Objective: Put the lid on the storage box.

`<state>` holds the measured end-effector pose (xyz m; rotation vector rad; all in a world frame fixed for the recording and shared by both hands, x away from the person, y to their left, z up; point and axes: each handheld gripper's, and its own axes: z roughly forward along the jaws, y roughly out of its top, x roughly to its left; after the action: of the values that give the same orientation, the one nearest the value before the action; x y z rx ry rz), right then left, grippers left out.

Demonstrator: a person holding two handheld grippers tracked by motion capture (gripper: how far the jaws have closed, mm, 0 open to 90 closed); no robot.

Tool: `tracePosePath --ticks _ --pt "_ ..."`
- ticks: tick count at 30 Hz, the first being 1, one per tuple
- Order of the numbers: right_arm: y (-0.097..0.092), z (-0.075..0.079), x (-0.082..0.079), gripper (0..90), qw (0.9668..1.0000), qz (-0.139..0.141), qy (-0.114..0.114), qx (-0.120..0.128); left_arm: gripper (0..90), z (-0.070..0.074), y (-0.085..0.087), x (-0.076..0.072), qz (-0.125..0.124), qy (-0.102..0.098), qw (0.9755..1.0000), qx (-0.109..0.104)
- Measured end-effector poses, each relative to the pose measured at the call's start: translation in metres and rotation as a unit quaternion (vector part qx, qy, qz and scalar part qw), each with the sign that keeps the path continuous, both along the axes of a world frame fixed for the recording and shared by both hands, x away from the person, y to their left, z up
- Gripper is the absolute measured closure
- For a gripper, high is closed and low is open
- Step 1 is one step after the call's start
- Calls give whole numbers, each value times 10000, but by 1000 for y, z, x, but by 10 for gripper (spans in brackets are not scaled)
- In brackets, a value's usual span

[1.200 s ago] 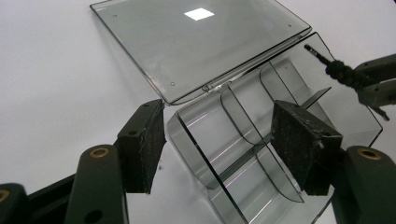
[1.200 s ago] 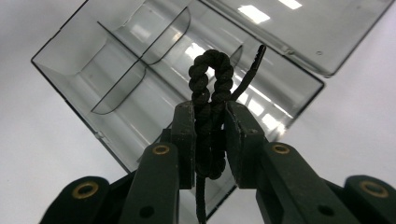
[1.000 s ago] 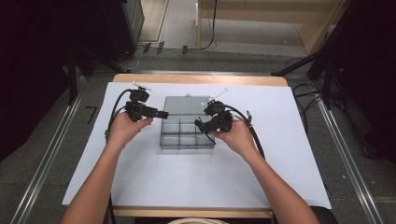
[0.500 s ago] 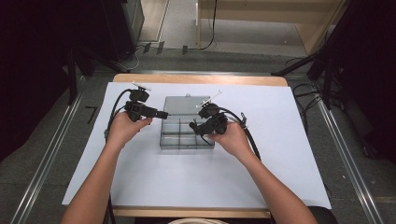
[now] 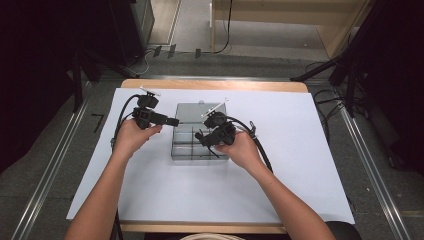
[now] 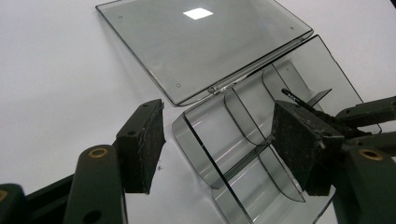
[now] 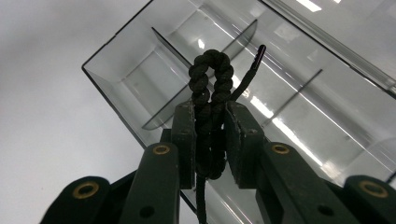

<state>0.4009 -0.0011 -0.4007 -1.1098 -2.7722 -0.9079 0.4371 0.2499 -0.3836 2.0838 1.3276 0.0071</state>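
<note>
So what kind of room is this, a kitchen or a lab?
Probably a lab or workshop for filming tests, not a kitchen. A table covered in a plain white sheet holds just a clear plastic box, cables run over the bare floor, and dark stands surround it.

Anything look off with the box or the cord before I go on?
Nothing stands out. The clear box sits square on the white sheet, lid laid flat open behind it, dividers upright and unbroken. The right hand-held gripper is clamped on a coiled black cord above the compartments. The left hand-held gripper is open astride the box's edge.
</note>
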Motion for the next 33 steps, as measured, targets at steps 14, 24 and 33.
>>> tracePosePath --ticks 14,24,33 --pt "14 -1 -1 765 9999 85 33 65 347 0 1 0 27 -61 10000 -54" --pt "26 -3 -2 766 9998 172 47 131 347 -1 1 0 -28 -27 10000 -9" --pt "33 -5 -4 765 9996 233 46 145 347 -2 1 1 -59 -12 10000 45"
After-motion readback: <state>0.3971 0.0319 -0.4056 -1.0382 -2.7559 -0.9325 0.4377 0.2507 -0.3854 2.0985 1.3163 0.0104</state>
